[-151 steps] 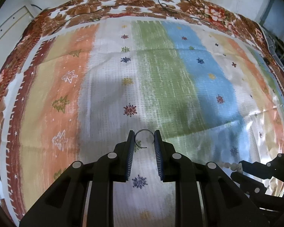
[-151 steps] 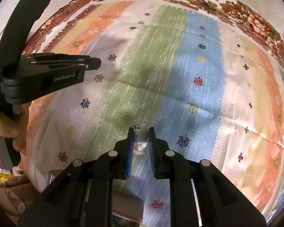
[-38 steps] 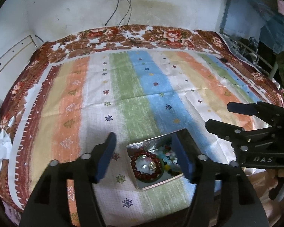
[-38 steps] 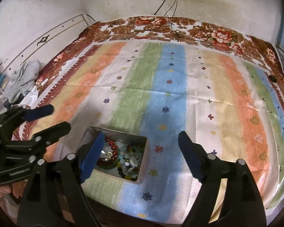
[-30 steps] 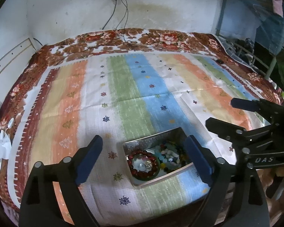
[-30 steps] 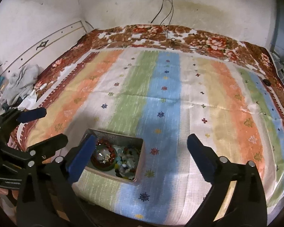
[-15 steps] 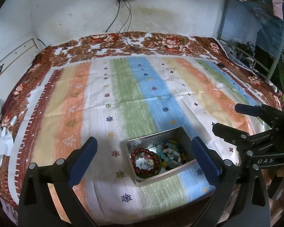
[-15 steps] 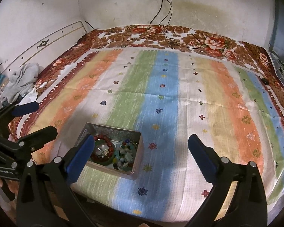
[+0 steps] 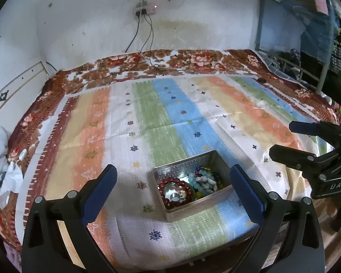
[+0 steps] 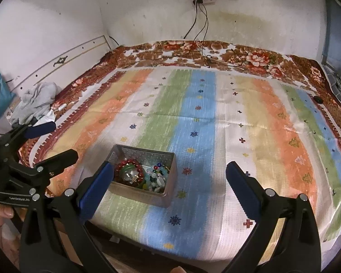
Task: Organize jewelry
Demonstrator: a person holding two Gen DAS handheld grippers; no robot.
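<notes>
Since five seconds ago both grippers have let go of their pieces and backed off. Left gripper (image 9: 172, 190) and right gripper (image 10: 169, 187) now hang with fingers spread wide, nothing between them. Metal tin (image 9: 218, 196) sits near the front edge of the striped bedspread (image 9: 147, 118), holding a red bead bracelet (image 9: 176, 192) and mixed loose beads (image 9: 203, 182). No jewelry visible outside the tin; sorting looks finished. Tin's long axis runs left-right, angled slightly away at the right end.

Bed (image 9: 56, 141) with striped cloth (image 9: 161, 118); metal tin (image 9: 188, 211) on it, just ahead of both tongs.
</notes>
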